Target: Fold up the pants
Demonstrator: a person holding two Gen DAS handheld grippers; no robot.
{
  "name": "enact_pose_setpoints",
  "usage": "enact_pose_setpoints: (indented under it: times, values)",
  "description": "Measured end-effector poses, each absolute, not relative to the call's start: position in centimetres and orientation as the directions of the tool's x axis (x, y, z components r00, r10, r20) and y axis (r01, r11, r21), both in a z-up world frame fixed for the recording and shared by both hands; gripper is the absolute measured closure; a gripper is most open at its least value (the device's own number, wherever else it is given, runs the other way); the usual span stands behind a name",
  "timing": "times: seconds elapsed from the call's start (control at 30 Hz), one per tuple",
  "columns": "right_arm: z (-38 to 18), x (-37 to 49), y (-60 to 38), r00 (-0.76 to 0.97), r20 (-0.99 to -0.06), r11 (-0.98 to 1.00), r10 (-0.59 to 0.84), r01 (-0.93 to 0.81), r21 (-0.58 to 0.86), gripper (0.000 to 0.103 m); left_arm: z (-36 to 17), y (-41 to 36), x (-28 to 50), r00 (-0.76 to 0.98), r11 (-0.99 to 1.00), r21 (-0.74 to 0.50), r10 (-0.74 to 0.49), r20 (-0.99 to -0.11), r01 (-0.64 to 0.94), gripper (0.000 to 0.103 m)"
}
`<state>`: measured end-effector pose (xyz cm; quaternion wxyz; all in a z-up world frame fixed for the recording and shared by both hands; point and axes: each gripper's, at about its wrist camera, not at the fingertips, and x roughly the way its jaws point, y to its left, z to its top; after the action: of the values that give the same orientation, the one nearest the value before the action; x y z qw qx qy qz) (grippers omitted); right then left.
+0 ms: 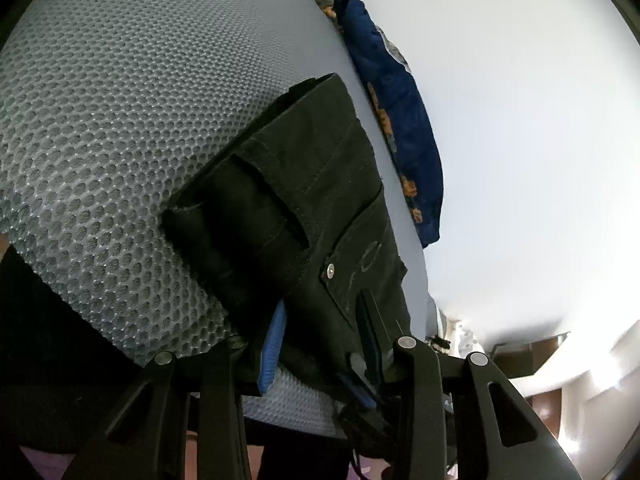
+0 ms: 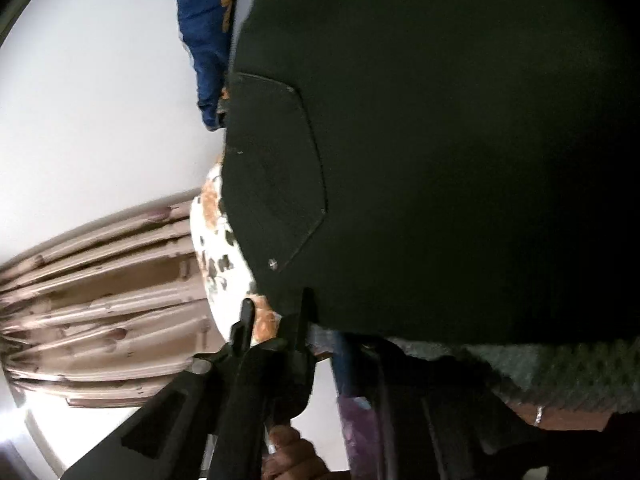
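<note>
Left gripper (image 1: 320, 344): jaws clamped on pants (image 1: 304, 184) at near waistband corner, blue pad at left, dark finger at right over pocket rivet. Right gripper (image 2: 276, 320): jaws close together, pants (image 2: 440, 160) edge by back pocket between them; clamped, by the look. Pants black, partly folded, lying on mesh mat (image 1: 100, 120); in left view long axis running away from jaws toward far upper right, hem end farthest. In right view cloth filling frame above and right of jaws, very near lens. Both grippers on near end; neither clearly nearer. Judgement: next fold carries near end forward along long axis. Beyond pants: blue cloth (image 1: 400, 120) along far mat edge, white wall behind.
</note>
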<state>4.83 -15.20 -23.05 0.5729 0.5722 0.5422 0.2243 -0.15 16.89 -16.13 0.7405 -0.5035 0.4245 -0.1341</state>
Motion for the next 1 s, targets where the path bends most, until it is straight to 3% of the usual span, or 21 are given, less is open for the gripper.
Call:
enact_pose_setpoints:
  times: [0.3,0.67,0.8,0.9,0.93,0.97,1.0]
  values:
    - [-20.8,4.8,-15.1,0.318,-0.373,0.292,0.872,0.273,0.917,0.096,-15.6,19.4,-1.9,0.633,0.478,-0.840,-0.573,-0.520,-0.258,0.067]
    - [-22.6,4.4,-14.8,0.271,-0.419,0.339,0.867,0.295,0.893,0.096,-15.3,21.6,-2.9,0.660,0.559,-0.785,-0.487,-0.571,-0.267,0.067]
    - [-23.5,4.3,-15.1,0.270,-0.380,0.283,0.885,0.335,0.899,0.093,-15.7,21.8,-2.7,0.652,0.566,-0.768,-0.467,-0.597,-0.299,0.067]
    - [-22.9,4.2,-15.2,0.242,-0.326,0.239,0.914,0.329,0.914,0.064,-14.1,22.4,-3.4,0.684,0.609,-0.733,-0.397,-0.612,-0.302,0.067]
    - [-22.1,4.0,-15.3,0.228,-0.315,0.239,0.921,0.308,0.921,0.046,-13.5,22.6,-3.6,0.698,0.617,-0.726,-0.374,-0.610,-0.304,0.067]
    - [-21.1,3.6,-15.6,0.213,-0.307,0.245,0.927,0.276,0.930,0.034,-12.5,22.9,-3.9,0.716,0.633,-0.713,-0.344,-0.608,-0.301,0.067]
    - [-20.3,3.0,-16.0,0.204,-0.301,0.248,0.931,0.251,0.936,0.034,-11.4,22.9,-4.1,0.733,0.660,-0.695,-0.317,-0.601,-0.284,0.067]
